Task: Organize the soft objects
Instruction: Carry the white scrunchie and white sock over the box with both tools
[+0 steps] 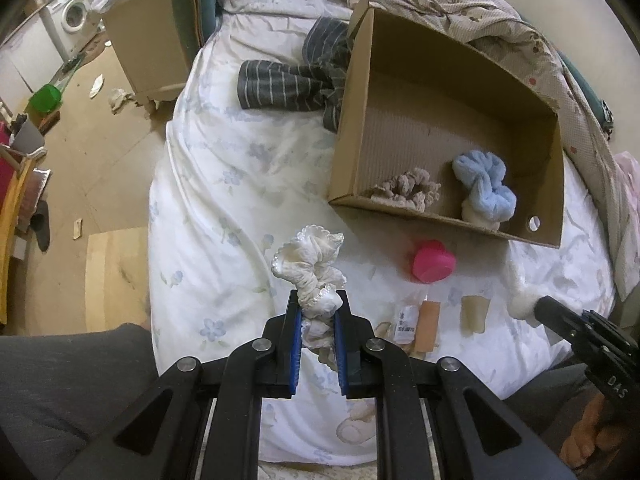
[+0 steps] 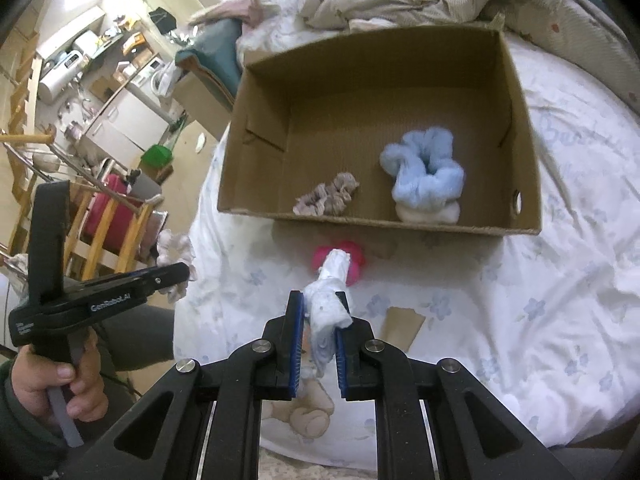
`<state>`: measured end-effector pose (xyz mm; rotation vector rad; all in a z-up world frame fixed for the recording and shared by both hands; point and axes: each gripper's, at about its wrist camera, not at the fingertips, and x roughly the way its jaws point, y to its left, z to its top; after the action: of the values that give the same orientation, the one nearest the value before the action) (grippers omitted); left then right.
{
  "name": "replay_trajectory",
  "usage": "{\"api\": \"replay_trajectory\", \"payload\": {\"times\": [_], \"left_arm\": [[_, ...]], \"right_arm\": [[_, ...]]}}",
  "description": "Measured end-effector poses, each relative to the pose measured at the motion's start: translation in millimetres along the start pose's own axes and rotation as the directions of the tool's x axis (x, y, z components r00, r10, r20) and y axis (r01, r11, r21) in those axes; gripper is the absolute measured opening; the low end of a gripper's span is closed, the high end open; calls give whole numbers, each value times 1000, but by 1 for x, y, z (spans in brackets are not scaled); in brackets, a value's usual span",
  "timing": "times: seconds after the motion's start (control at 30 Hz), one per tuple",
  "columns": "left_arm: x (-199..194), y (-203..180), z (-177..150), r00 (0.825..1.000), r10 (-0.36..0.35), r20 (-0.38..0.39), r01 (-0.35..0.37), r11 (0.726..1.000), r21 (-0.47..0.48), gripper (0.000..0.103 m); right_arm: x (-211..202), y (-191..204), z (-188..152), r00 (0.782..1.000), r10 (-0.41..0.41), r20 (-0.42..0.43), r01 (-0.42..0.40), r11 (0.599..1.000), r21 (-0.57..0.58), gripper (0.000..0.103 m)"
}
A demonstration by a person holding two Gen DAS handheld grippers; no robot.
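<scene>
My left gripper (image 1: 319,300) is shut on a white frilly scrunchie (image 1: 310,266) and holds it above the bed, left of the cardboard box (image 1: 352,80). My right gripper (image 2: 320,302) is shut on a white soft cloth piece (image 2: 330,294), held in front of the box (image 2: 524,120). Inside the box lie a beige scrunchie (image 2: 328,196) and a fluffy blue scrunchie (image 2: 424,172) on a white one (image 2: 428,213). A pink heart-shaped object (image 2: 356,258) lies on the bed before the box. The left gripper also shows in the right wrist view (image 2: 182,276).
A grey striped garment (image 1: 288,80) lies left of the box. Small beige and orange packets (image 1: 428,320) lie on the white floral duvet (image 1: 240,200). A crumpled patterned blanket (image 1: 480,8) lies behind the box. The bed edge drops to the floor at left.
</scene>
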<state>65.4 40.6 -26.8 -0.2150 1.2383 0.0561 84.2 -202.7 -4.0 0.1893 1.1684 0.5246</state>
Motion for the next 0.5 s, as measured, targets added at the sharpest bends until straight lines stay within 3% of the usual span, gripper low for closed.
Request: {"api": "replay_trajectory", "payload": {"times": [0.2, 0.5], "left_arm": [[-13, -3, 5, 999, -28, 26, 28, 999, -15, 13], [-46, -20, 30, 993, -35, 114, 31, 999, 39, 13]], "right_arm": [[-12, -1, 3, 999, -5, 39, 5, 1000, 15, 14], [-41, -7, 25, 992, 19, 126, -24, 999, 43, 14]]}}
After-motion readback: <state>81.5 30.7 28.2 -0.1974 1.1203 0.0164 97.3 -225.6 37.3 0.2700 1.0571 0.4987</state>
